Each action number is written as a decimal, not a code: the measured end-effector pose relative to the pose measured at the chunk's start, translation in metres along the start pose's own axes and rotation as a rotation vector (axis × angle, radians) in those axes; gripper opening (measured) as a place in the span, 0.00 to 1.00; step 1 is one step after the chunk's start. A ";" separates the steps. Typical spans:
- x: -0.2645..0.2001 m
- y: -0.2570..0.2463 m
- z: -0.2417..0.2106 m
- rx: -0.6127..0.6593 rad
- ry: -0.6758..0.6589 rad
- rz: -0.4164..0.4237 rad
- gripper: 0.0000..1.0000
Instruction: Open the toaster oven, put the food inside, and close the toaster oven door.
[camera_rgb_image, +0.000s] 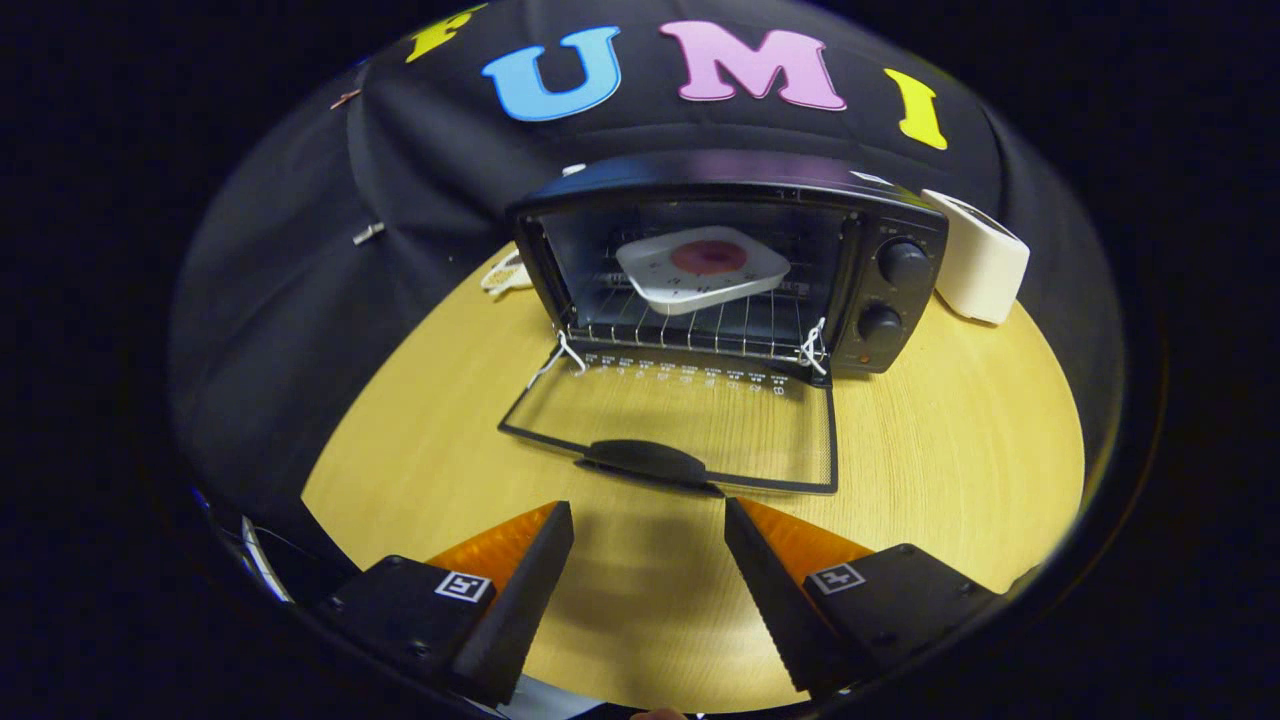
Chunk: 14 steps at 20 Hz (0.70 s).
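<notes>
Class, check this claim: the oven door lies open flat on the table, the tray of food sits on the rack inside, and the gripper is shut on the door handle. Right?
One error. In the gripper view the gripper is open, short of the door handle; the oven door and tray of food are as stated.

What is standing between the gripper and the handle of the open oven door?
Nothing visible. The gripper is open and empty, and the door handle lies just ahead of its fingers with only bare table between. The door lies flat down, and the food tray already sits on the rack inside the toaster oven.
</notes>
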<state>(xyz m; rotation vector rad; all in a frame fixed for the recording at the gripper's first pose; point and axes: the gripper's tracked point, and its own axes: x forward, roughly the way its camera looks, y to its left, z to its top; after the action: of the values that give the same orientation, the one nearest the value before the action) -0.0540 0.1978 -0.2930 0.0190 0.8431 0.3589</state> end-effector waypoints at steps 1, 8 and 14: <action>0.006 0.001 -0.005 -0.022 0.012 -0.009 0.99; 0.038 -0.007 -0.041 -0.038 0.121 -0.104 0.99; 0.059 -0.008 -0.043 0.011 0.138 -0.158 0.99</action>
<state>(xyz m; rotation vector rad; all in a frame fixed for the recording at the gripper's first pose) -0.0469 0.2040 -0.3656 -0.0626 0.9766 0.2080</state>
